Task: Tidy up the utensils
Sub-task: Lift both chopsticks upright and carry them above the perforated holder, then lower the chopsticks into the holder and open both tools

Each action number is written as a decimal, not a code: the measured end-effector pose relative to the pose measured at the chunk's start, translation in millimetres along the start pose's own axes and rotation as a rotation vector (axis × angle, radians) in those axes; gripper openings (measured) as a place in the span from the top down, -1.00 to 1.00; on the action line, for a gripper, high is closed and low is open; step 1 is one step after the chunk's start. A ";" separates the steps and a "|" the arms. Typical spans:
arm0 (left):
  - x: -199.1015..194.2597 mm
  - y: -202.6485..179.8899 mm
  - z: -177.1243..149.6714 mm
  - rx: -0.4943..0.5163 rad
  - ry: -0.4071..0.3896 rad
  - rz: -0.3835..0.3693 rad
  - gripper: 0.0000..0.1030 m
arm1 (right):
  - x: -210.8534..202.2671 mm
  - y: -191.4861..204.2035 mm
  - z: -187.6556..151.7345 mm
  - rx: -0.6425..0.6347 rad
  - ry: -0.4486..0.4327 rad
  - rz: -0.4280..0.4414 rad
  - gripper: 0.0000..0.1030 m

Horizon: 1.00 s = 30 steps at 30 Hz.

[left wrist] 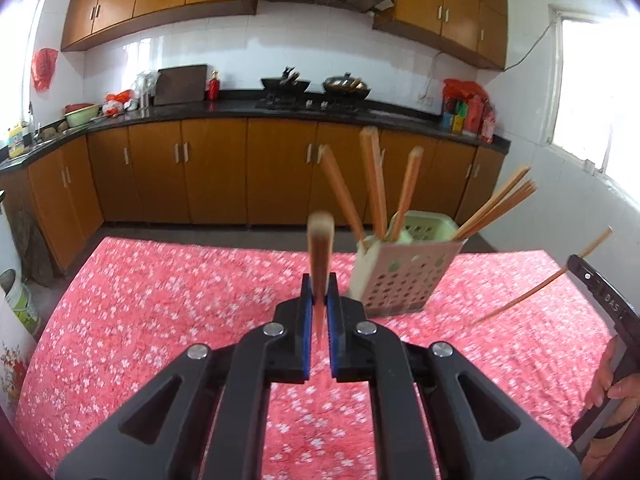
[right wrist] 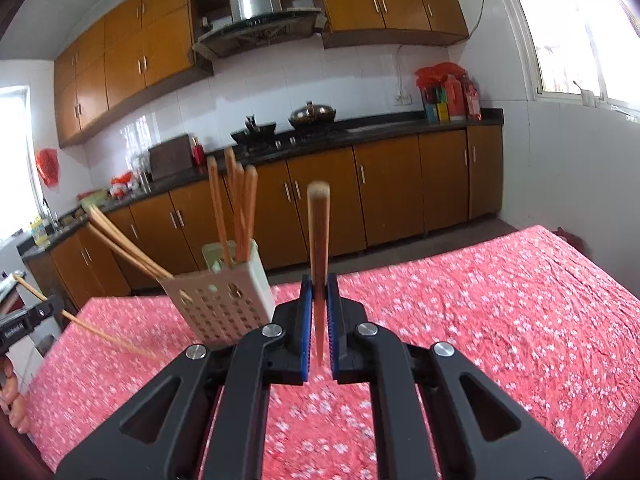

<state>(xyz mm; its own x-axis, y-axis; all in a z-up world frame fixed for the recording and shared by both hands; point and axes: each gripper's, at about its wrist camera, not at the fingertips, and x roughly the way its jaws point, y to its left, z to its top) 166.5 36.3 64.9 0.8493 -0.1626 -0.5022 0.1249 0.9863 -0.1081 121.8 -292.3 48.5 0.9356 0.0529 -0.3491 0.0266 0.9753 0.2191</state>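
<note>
My left gripper [left wrist: 319, 286] is shut on a wooden chopstick [left wrist: 320, 248] that points up and away, just left of a white perforated utensil holder [left wrist: 404, 276] on the table. Several chopsticks [left wrist: 374, 184] stand in the holder. My right gripper [right wrist: 319, 286] is shut on another chopstick [right wrist: 318, 232], to the right of the same holder [right wrist: 224, 300], where several chopsticks [right wrist: 240, 208] stand. In the left wrist view the right gripper's chopstick [left wrist: 548, 284] shows at the right edge. In the right wrist view the left gripper's chopstick [right wrist: 80, 320] shows at the left edge.
A red floral cloth [left wrist: 160, 300] covers the table, also seen in the right wrist view [right wrist: 500, 320]. Brown kitchen cabinets [left wrist: 216, 176] and a dark counter with woks [left wrist: 286, 84] lie beyond the table. A window [right wrist: 580, 28] is on the right wall.
</note>
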 end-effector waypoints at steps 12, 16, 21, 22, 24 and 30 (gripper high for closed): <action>-36.2 -46.4 70.8 0.008 -0.212 -0.117 0.85 | -38.1 49.3 66.3 -0.017 -0.206 0.202 0.85; -31.4 -58.7 95.1 -0.025 -0.288 -0.117 0.85 | -28.1 64.5 80.7 -0.035 -0.247 0.213 0.85; -18.5 -70.5 117.5 -0.034 -0.398 -0.063 0.85 | -1.7 74.8 86.0 -0.065 -0.248 0.192 0.85; -14.5 -73.8 118.7 -0.026 -0.417 -0.046 0.85 | 4.8 74.6 86.0 -0.067 -0.239 0.189 0.85; -4.1 -77.1 119.3 -0.013 -0.428 -0.023 0.85 | 22.4 74.1 84.4 -0.070 -0.209 0.174 0.85; 36.7 -70.7 110.5 -0.051 -0.358 -0.051 0.85 | 52.3 73.5 78.9 -0.058 -0.138 0.172 0.85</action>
<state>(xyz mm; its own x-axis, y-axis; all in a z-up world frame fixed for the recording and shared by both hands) 245.5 -36.2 148.9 0.9695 -0.1818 -0.1643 0.1533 0.9731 -0.1720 200.5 -234.8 118.3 0.9641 0.1931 -0.1821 -0.1536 0.9654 0.2106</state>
